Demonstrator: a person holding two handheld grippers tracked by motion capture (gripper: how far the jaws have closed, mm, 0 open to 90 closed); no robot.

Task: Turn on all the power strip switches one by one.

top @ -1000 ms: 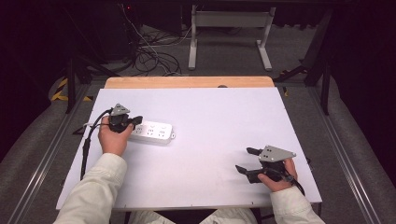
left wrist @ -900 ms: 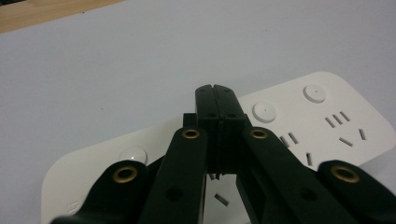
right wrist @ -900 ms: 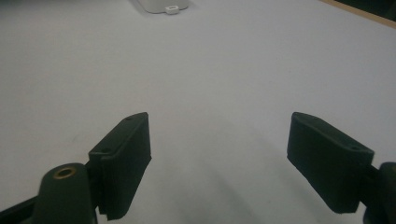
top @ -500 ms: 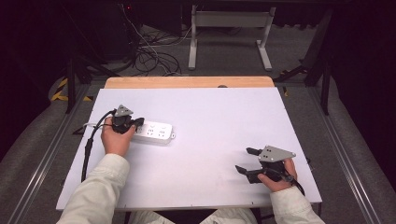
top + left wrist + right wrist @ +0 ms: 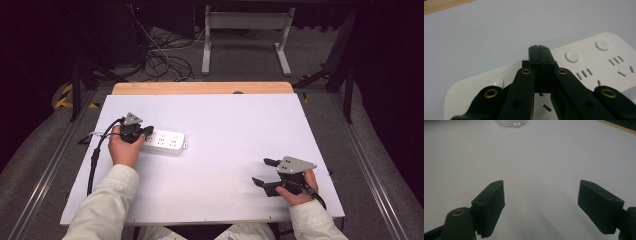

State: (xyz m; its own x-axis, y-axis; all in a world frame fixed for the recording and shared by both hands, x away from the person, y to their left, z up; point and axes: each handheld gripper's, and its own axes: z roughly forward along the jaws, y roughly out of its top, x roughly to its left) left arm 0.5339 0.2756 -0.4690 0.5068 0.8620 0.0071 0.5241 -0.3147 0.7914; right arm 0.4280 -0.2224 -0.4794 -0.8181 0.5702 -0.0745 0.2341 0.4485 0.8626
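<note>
Power strip (image 5: 584, 62) directly under closed left tool (image 5: 539, 47) tips.

left gripper (image 5: 142, 134) | moved rightward onto power strip (image 5: 167, 142) | fingers (image 5: 535, 57) pressed together

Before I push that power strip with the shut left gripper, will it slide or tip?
Probably slide: the power strip lies flat and low on the smooth white table, so tipping looks unlikely. Its hard shell should stay stiff. The left gripper sits over one end, so the strip may pivot.
</note>
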